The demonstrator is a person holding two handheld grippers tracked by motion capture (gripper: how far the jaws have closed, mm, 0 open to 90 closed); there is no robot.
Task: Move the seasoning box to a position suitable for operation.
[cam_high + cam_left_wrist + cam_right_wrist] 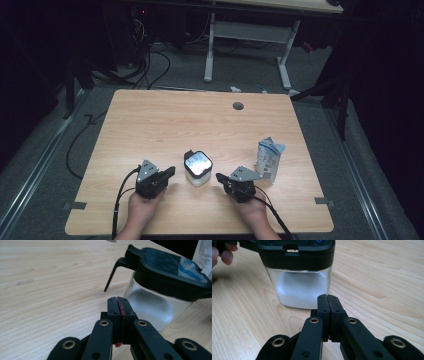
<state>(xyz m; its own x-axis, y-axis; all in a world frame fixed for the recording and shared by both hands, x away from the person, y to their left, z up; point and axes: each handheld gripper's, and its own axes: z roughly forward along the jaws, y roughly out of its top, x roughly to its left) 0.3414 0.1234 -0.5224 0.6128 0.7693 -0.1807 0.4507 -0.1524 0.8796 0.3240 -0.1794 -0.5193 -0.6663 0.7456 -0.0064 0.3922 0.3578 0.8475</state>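
A clear square jar (198,168) with a black lid and white powder inside stands near the table's front middle. My left gripper (171,171) rests just left of it, jaws pressed together with nothing between them. In the left gripper view the jar (152,305) sits close ahead on the right, its lid's thin lever (113,273) hanging down, beyond my shut left gripper (117,299). My right gripper (219,177) lies just right of the jar, also shut and empty. In the right gripper view the jar (299,287) stands right in front of my right gripper (327,297).
A white and blue carton (270,158) with an opened top stands right of the right gripper. The wooden table (200,125) has a round grommet hole (238,106) near its far edge. Another desk's legs (210,45) and floor cables (150,65) lie beyond.
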